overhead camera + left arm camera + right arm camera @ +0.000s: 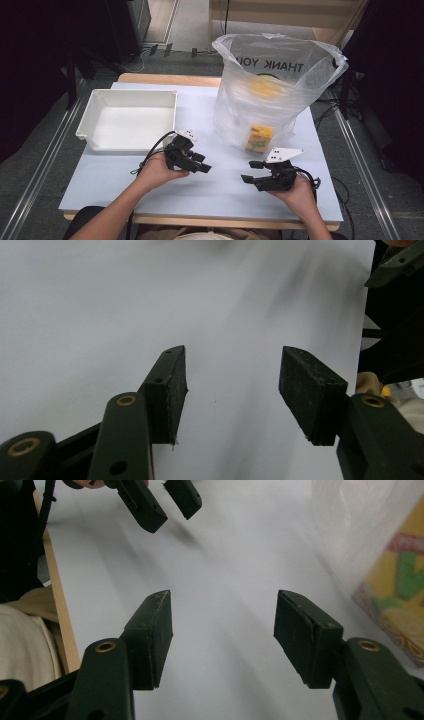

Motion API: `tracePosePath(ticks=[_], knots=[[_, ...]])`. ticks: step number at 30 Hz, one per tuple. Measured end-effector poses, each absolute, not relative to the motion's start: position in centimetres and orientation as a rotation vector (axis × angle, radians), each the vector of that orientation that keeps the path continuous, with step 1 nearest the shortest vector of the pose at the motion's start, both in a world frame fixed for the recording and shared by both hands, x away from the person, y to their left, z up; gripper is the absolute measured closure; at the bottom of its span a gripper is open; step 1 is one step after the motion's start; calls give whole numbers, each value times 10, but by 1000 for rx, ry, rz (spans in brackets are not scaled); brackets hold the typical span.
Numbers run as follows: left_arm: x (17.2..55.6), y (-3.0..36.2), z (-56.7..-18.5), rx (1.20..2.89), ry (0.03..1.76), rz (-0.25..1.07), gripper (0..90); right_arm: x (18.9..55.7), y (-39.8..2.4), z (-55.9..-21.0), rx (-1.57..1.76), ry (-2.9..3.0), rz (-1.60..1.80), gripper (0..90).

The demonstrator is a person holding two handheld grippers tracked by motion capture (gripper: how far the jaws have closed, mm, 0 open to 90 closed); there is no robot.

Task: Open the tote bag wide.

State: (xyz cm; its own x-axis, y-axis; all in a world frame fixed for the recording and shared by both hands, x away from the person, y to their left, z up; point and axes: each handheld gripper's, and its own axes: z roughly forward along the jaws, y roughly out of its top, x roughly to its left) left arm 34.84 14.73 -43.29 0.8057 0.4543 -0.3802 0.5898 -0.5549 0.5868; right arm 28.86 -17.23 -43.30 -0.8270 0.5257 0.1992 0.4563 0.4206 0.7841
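My left gripper (202, 164) rests low over the pale table (100, 180), held in the person's left hand and pointing right; its jaws stand open with nothing between them (232, 390). My right gripper (250, 171) is held at the right, pointing left toward the other one, open and empty too (222, 635). A translucent plastic bag (272, 85) printed with "THANK YOU" stands behind them, with yellow boxes (260, 138) inside. In the right gripper view the bag (360, 525) and a yellow box (400, 595) lie to the right, and the left gripper's jaws sit at top left.
An empty white bin (130, 117) sits at the table's left back. The table's wooden front edge (200, 221) runs just ahead of the person. Cables and dark equipment lie on the floor around the table.
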Motion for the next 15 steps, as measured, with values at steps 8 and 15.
tracePosePath(ticks=[8,15], knots=[[353,151,-434,2241,810,-187,384,290,-176,-434,974,2523,1390,335],[354,151,-436,2257,822,-181,376,290,-180,-435,991,2532,1363,342]])
